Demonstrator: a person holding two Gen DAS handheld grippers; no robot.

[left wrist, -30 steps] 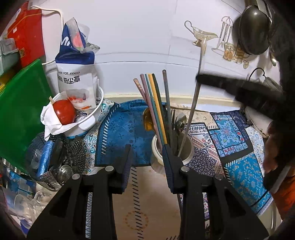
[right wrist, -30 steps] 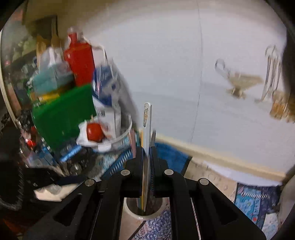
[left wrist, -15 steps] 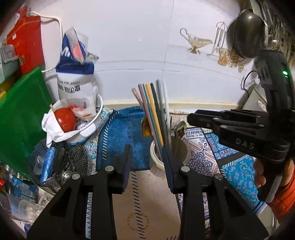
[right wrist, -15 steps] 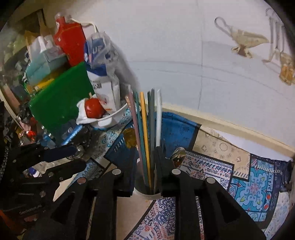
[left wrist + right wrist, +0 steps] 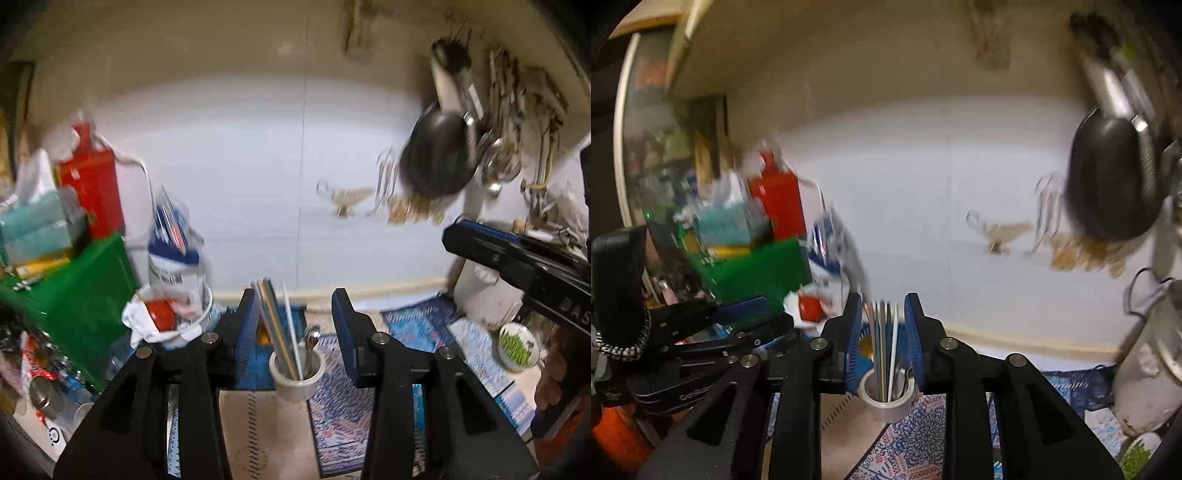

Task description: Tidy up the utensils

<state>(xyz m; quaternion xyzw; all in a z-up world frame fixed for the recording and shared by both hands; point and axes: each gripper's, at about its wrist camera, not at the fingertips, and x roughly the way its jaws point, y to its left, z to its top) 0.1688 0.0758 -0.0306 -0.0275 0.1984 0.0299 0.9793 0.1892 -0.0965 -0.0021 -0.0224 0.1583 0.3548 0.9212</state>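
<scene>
Utensils stand gathered in the white cup (image 5: 297, 373) on the table (image 5: 255, 435): a fan of coloured chopsticks (image 5: 273, 325), one pale white stick beside them, and what looks like a spoon bowl (image 5: 312, 338) poking over the rim. From my right hand's view the same cup (image 5: 886, 397) sits just beyond the tips of my tongs, upright on the patterned cloth (image 5: 916, 439).

My left tongs (image 5: 293, 328) are spreading at this moment and carry nothing; the cup shows in the gap between the pads but lies farther off, not pinched. My right tongs (image 5: 881, 332) are also parting, with the chopstick tops seen through the gap. I see no pad pressing on any stick, so I take them as free.

I judge the step in hand to be the let-go and pull-away after a piece went into the cup. Both views are smeared, so fine detail is beyond me.

Next I would need another loose utensil, and I cannot see one on the table here. To the left a white bowl holds a red tomato (image 5: 159, 315) and a bag, with a green board (image 5: 74, 295) behind; to the right, a small green-patterned dish (image 5: 517, 347). If nothing is left, tidying the sticks upright may be all that remains.
</scene>
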